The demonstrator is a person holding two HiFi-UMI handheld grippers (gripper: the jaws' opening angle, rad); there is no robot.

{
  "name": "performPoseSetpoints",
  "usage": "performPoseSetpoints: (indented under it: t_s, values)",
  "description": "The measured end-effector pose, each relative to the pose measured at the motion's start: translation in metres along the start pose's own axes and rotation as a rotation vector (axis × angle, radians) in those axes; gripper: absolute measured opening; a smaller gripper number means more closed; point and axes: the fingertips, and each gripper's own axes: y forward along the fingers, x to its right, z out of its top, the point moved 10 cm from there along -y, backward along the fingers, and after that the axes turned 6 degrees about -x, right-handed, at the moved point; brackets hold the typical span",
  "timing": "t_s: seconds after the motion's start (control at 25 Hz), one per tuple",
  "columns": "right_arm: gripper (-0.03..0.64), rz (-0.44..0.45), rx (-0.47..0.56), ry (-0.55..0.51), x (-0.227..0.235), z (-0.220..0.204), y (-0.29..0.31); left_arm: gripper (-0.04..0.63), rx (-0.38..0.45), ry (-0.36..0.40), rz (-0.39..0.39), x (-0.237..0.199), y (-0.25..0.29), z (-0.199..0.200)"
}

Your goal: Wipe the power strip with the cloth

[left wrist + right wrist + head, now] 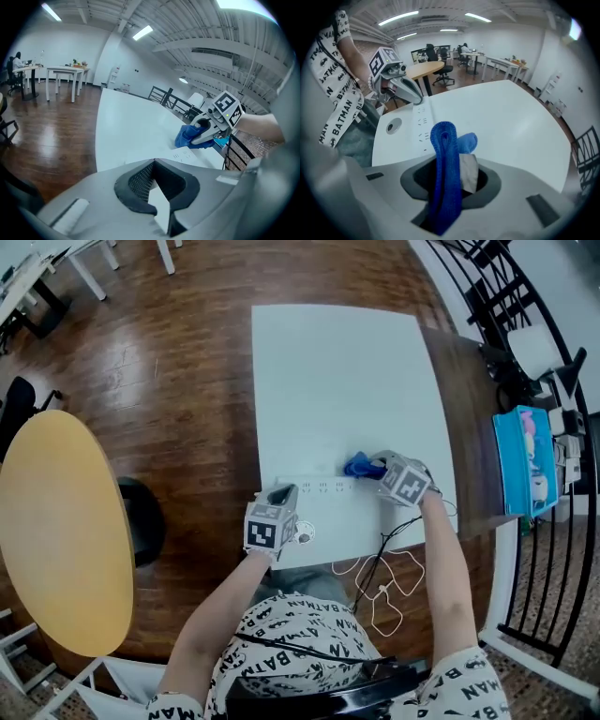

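Observation:
A long white power strip [328,487] lies along the near part of the white table [337,381]. My left gripper [283,493] is at the strip's left end, its jaws closed on that end; a white edge shows between them in the left gripper view [159,197]. My right gripper [380,470] is shut on a folded blue cloth [359,465] at the strip's right end. The cloth [445,159] stands up between the jaws, over the strip's sockets [423,123]. From the left gripper view, the cloth [190,137] rests at the far end of the strip [185,154].
A small round grey disc [303,533] sits on the table near the left gripper. White and black cables [384,587] hang off the near edge. A blue bin [520,460] stands at the right by a black railing. A yellow round table [56,531] stands at the left.

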Motion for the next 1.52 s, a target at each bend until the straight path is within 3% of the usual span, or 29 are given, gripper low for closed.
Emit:
performPoseSetpoints:
  t_s: [0.24,0.4,0.56,0.8,1.12,1.28,1.52]
  values:
    - [0.129,-0.114,0.177,0.177,-0.077,0.005,-0.027,0.000,0.028,-0.064,0.012,-0.023,-0.028,-0.012]
    - [0.129,-0.112,0.156,0.191,-0.140,0.040,-0.004,0.000,0.054,-0.096,0.033,-0.039,-0.046,-0.014]
    - [0.129,-0.110,0.129,0.195,-0.172,0.074,0.027,0.000,0.026,-0.055,0.025,-0.044,-0.051,-0.013]
    - [0.129,-0.133,0.138,0.206,-0.177,0.107,0.050,0.000,-0.047,0.009,-0.032,-0.047,-0.042,0.002]
    - [0.129,-0.137,0.128,0.224,-0.163,0.122,0.061,0.000,-0.024,-0.024,-0.011,-0.055,-0.047,0.008]
    - [0.129,-0.120,0.137,0.304,-0.158,0.109,0.058,0.000,-0.045,-0.024,-0.035,-0.051,-0.038,0.006]
    - [0.129,-0.167,0.085,0.346,-0.143,0.066,0.045,0.000,-0.072,-0.009,-0.055,-0.042,-0.025,0.006]
